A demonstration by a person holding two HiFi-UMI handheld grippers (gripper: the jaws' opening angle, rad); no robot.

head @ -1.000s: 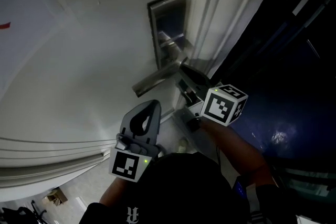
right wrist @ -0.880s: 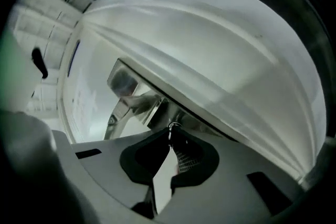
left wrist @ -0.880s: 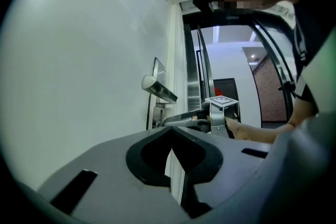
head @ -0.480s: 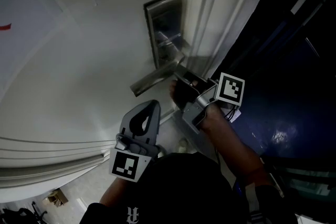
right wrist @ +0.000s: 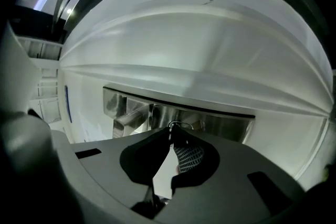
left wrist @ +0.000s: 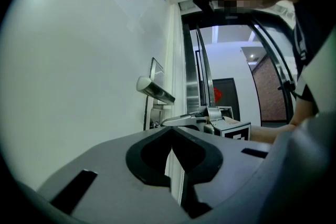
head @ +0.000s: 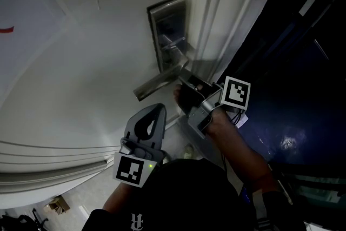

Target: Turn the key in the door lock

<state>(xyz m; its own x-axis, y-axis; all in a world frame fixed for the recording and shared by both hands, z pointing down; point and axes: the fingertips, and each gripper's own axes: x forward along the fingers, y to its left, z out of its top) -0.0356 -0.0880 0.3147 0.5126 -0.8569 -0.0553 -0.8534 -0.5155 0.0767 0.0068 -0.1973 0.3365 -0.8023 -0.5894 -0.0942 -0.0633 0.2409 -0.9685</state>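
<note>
The head view is dim. The white door (head: 81, 51) looks grey, and the right side is nearly black, with one small shiny spot. The left gripper view is bright, lit from the far doorway (left wrist: 231, 81). The right gripper view is dim, though the lock plate (right wrist: 215, 124) gleams. Both gripper views bend round, with black corners.

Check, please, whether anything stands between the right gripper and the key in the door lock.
Nothing visible does. The right gripper is at the lock plate, jaws shut on the small metal key. The door handle lies off to the side, clear of the jaws.
</note>
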